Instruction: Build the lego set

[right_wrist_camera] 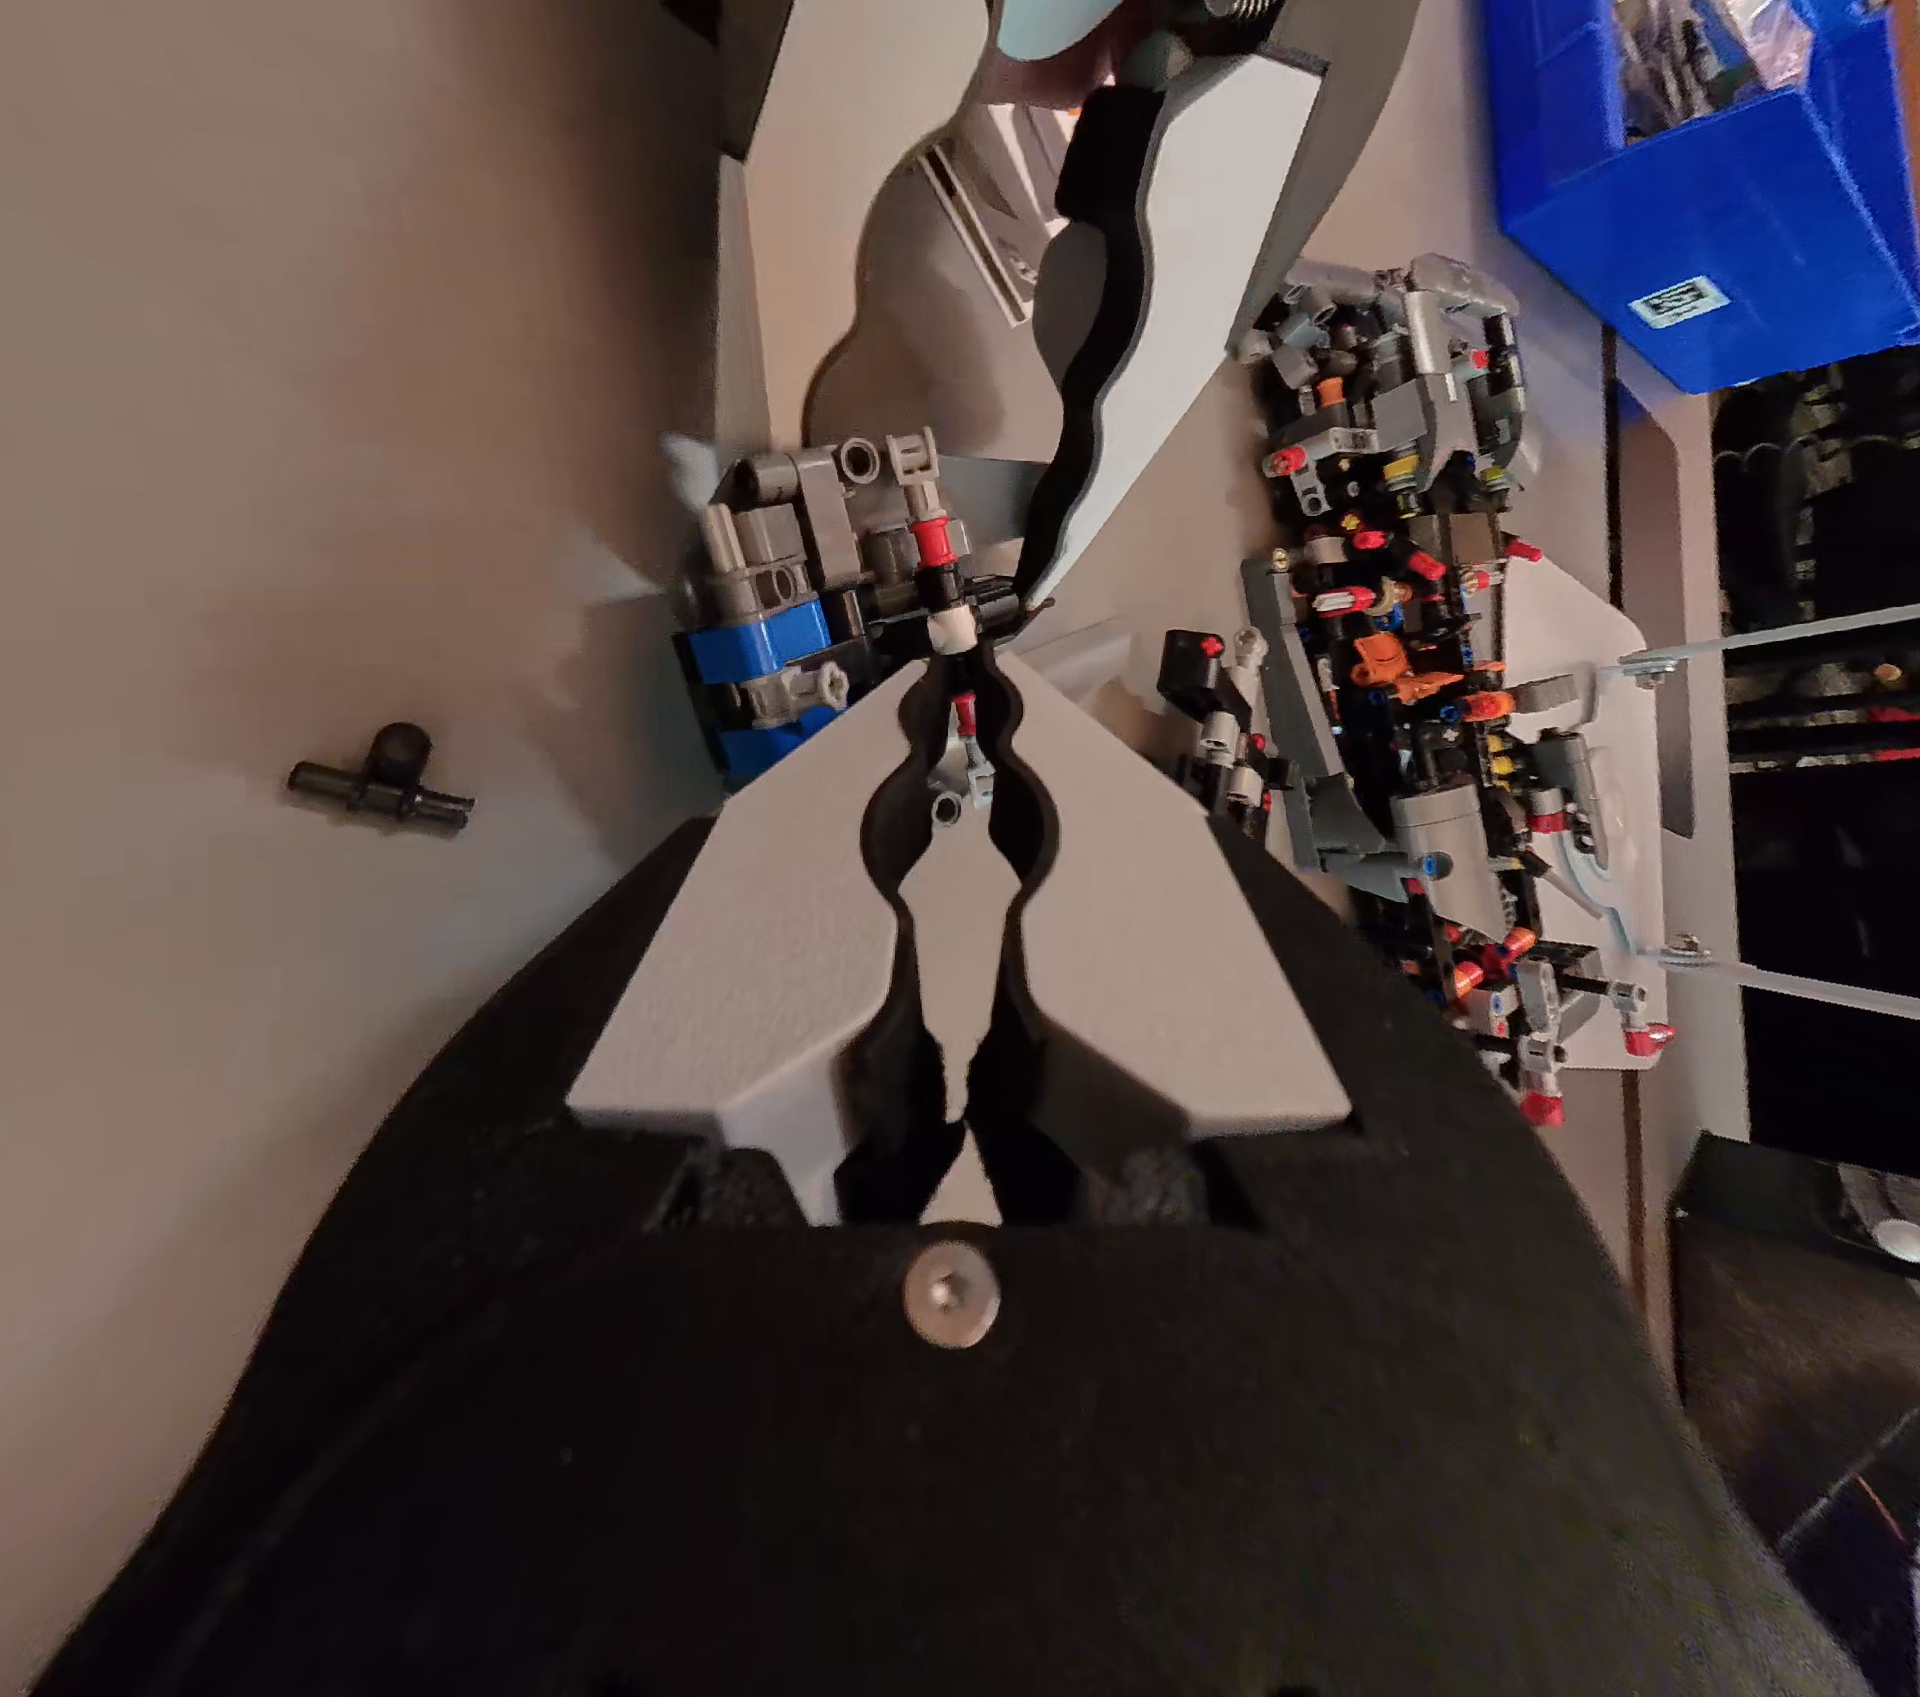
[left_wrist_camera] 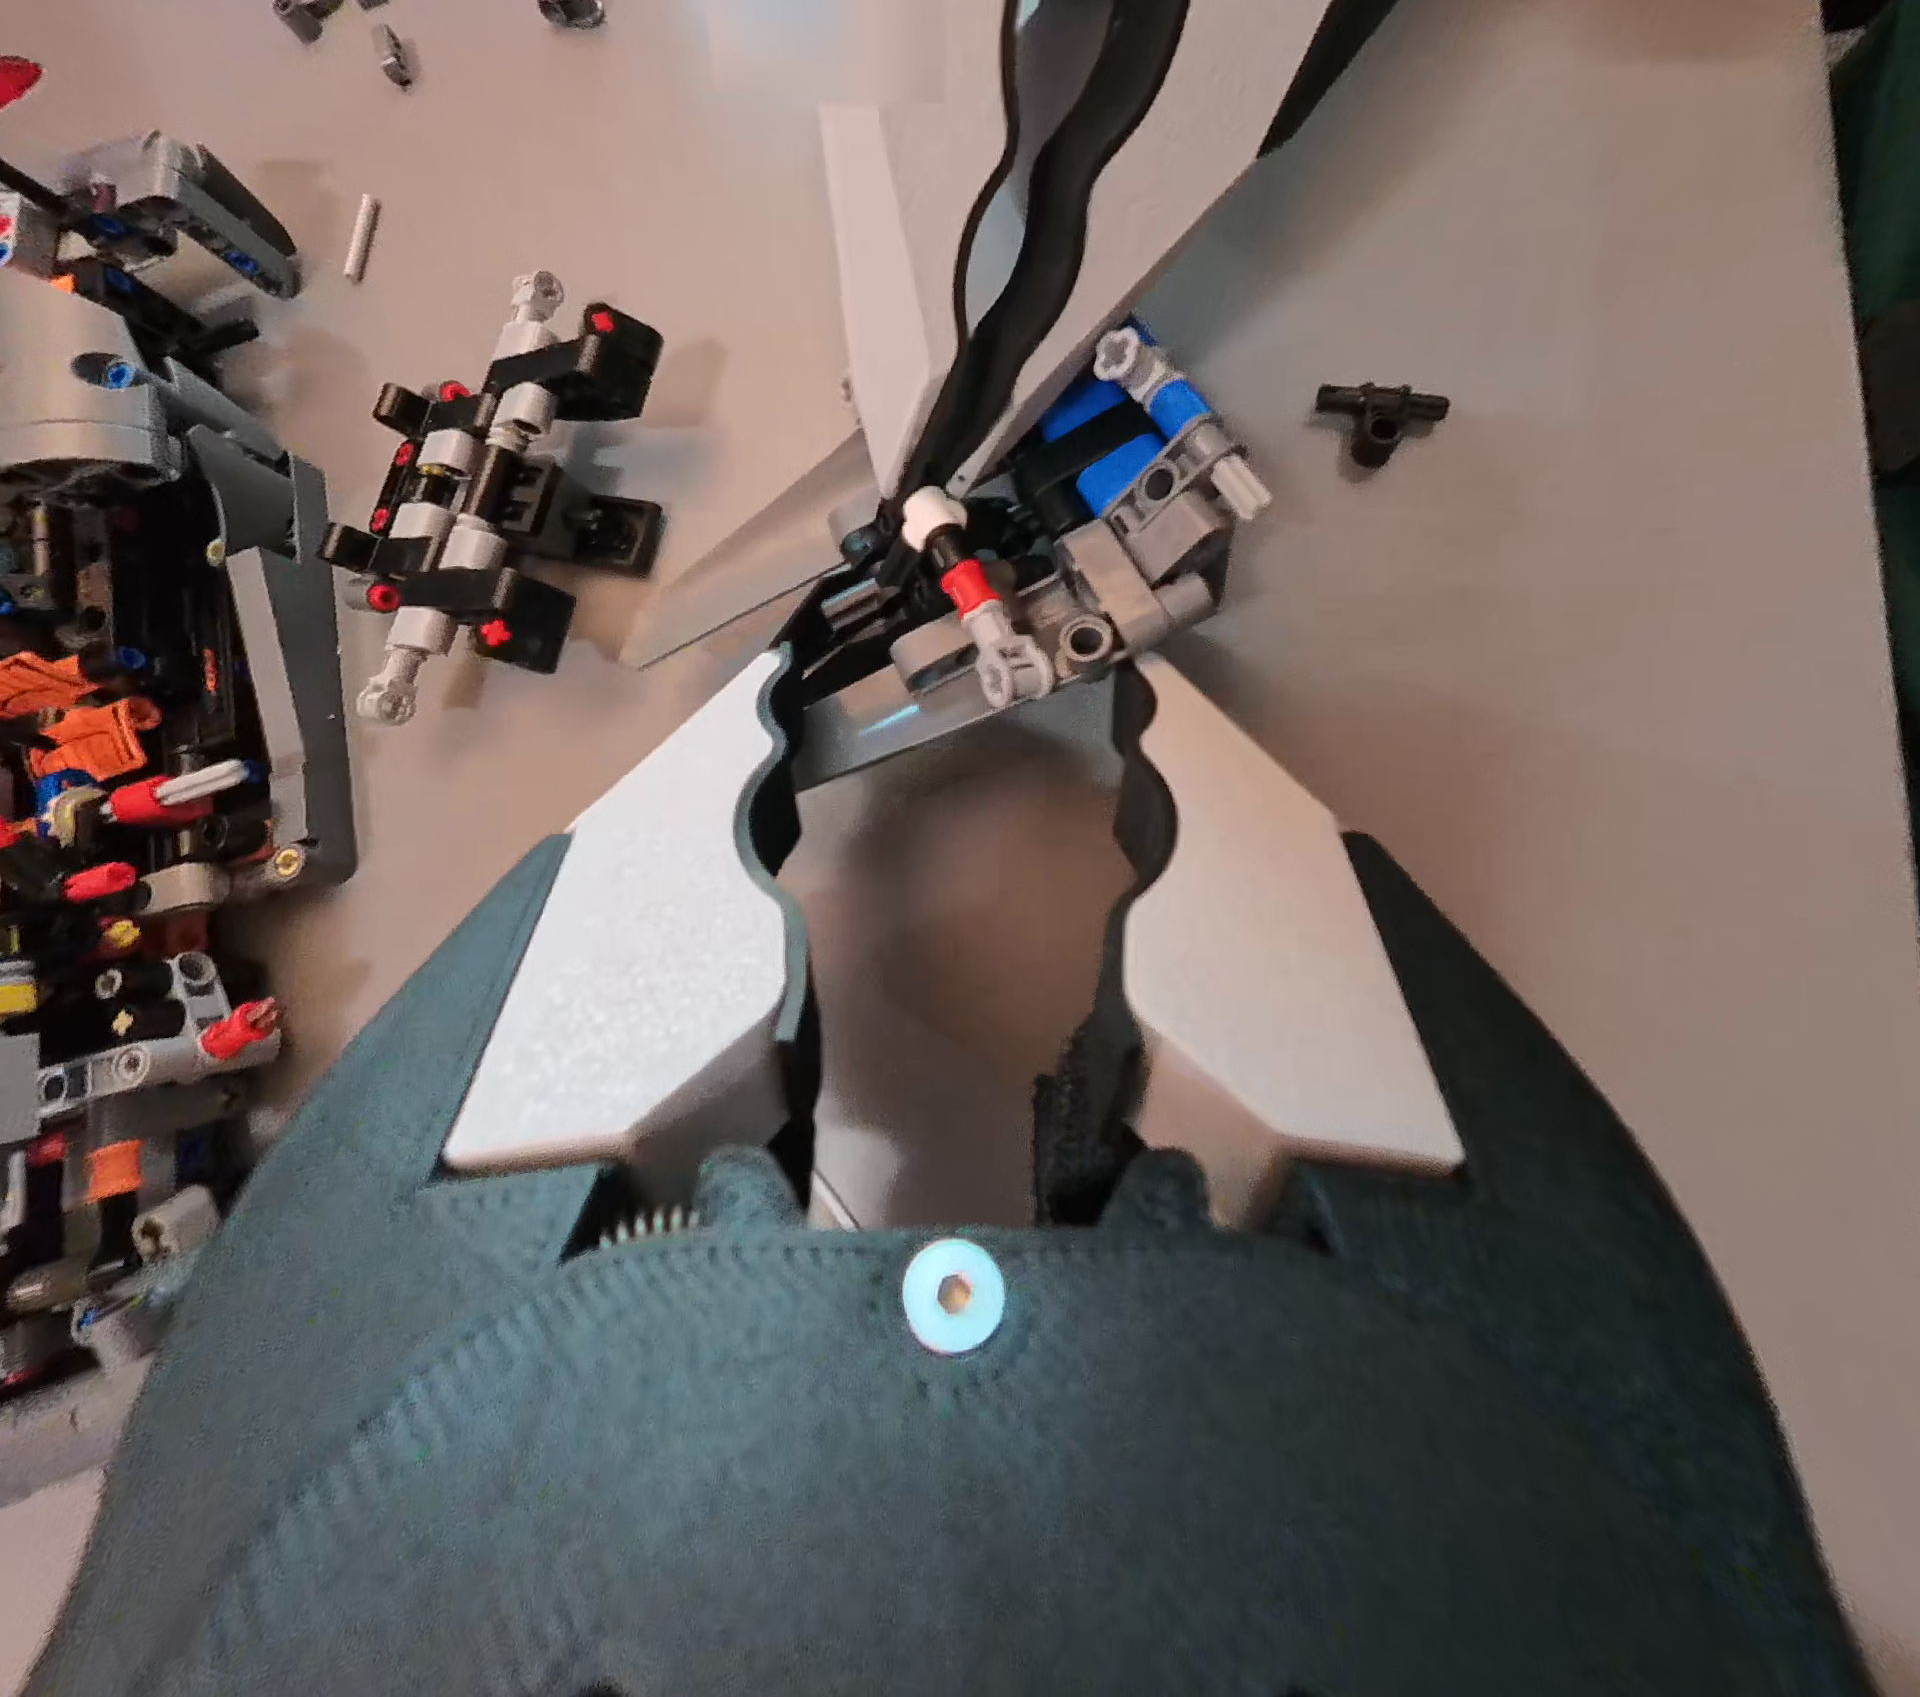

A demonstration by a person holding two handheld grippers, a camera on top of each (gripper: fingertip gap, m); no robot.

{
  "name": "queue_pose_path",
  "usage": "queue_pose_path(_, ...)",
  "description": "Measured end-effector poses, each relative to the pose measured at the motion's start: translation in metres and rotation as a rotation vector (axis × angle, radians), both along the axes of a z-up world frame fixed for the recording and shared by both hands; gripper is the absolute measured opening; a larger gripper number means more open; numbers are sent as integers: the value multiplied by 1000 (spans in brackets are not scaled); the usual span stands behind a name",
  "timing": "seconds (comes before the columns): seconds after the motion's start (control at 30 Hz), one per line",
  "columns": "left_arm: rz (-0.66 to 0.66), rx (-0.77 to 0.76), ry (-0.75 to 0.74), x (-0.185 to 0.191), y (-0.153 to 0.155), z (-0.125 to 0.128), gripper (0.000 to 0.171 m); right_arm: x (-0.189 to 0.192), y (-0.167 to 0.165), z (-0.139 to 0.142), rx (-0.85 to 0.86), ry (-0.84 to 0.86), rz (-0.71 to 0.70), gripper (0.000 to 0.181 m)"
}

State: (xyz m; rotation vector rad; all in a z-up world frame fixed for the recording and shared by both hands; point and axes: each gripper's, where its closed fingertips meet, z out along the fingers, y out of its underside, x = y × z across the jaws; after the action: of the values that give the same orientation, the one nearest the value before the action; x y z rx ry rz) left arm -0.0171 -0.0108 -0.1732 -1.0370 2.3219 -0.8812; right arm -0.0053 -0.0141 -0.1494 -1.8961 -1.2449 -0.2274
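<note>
Left wrist view: left gripper [left_wrist_camera: 961,691] wide open, tips just at the near side of the sub-build [left_wrist_camera: 1122,546] (grey/blue/black, w/ a red-and-white axle), nothing clamped. Sub-build sits mid-desk [left_wrist_camera: 1558,712]. Right gripper [left_wrist_camera: 914,504] comes in from the far side, tips closed on the white bit of the axle [left_wrist_camera: 945,541]. Loose black pin [left_wrist_camera: 1380,413] lies apart toward the right edge. Black/grey assembly [left_wrist_camera: 499,484] just left of the sub-build; main model [left_wrist_camera: 135,712] at the left edge; small grey bits [left_wrist_camera: 566,0] near the far edge.

Risk here: nothing braces the sub-build, so a pull on the axle could prob. drag or tip the whole block instead of seating/freeing the part.

Right wrist view: right gripper [right_wrist_camera: 961,665] nearly closed, pinching the axle [right_wrist_camera: 953,629] at the white end; sub-build [right_wrist_camera: 790,598] just beyond the tips. Left gripper [right_wrist_camera: 883,525] opposite, spread open around it. Pin [right_wrist_camera: 379,780] to the left, alone. Main model [right_wrist_camera: 1444,691] to the right; blue bin [right_wrist_camera: 1714,120] at the far right corner.

Risk: thin grip on a round axle, so slip or twist likely if pushed off-axis; axle could pop out and roll. Left tips closing late could knock the grey beams askew.
</note>
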Motion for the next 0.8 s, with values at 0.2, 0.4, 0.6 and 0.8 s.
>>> queue_pose_path(0.2, 23, -86, 5, -3, -1, 10, 66, -2, 3, 8, 61, -58, -14, 2)
queue_pose_path(0.4, 0, -26, 25, -6, 0, 9, 65, -5, 3, 7, 84, -99, -13, 2)
queue_pose_path(0.6, 6, 17, 40, -5, 1, 8, 65, -3, 3, 10, 123, -154, -22, 2)
queue_pose_path(0.8, 23, -58, 25, -3, 1, 14, 66, -2, 5, 17, 155, -148, -44, 1)
